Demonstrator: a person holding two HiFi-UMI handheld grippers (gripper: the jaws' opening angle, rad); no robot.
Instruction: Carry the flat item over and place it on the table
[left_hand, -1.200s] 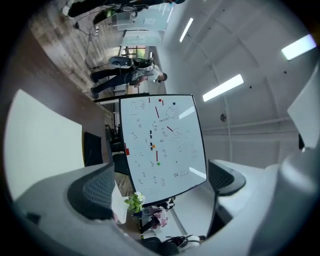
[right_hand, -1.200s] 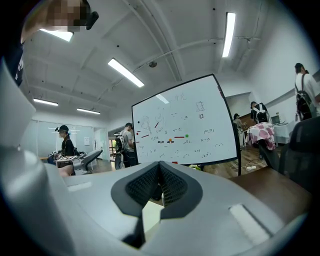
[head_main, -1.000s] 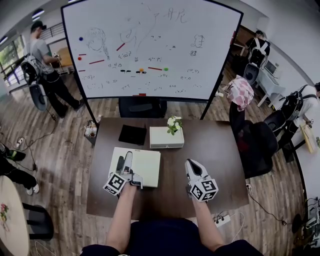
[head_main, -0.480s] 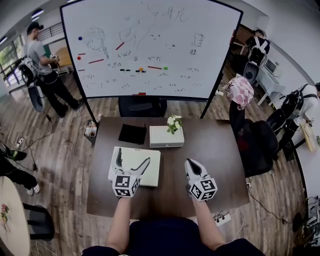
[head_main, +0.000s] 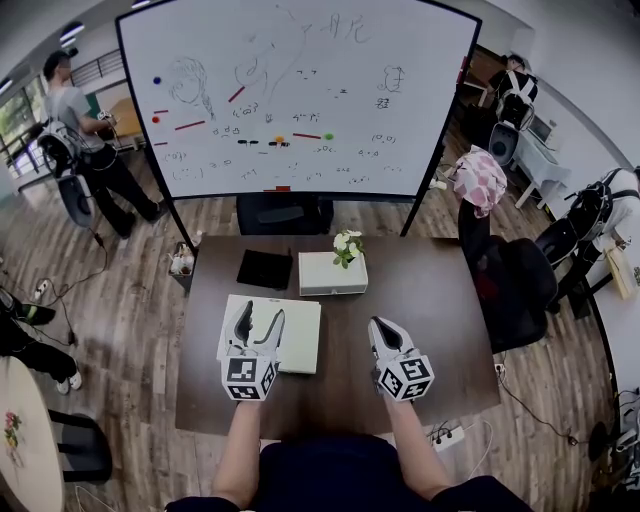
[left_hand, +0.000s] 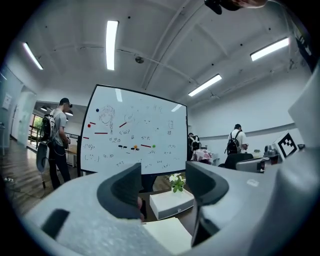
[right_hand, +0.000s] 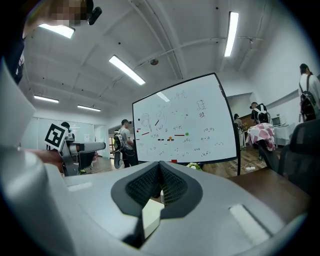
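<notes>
The flat item (head_main: 290, 335) is a pale cream board lying on the dark brown table (head_main: 440, 300), left of centre. My left gripper (head_main: 256, 322) hovers over its near left part, pointing away from me. Its jaws are closing, still apart, with nothing between the pads. In the left gripper view, a corner of the flat item (left_hand: 167, 235) shows below the left gripper (left_hand: 162, 187). My right gripper (head_main: 385, 335) rests over bare table to the right of the item, shut on nothing. In the right gripper view, the right gripper (right_hand: 160, 182) has its pads together.
A white box with flowers (head_main: 333, 272) and a black flat slab (head_main: 265, 268) lie at the table's far side. Behind them stand a black chair (head_main: 285, 213) and a large whiteboard (head_main: 300, 100). Another chair (head_main: 510, 285) stands right. People stand at the left and right.
The left gripper turned from a slant to straight over the flat item. Its jaws spread wide half a second ago and are narrower now. The right gripper has not moved.
</notes>
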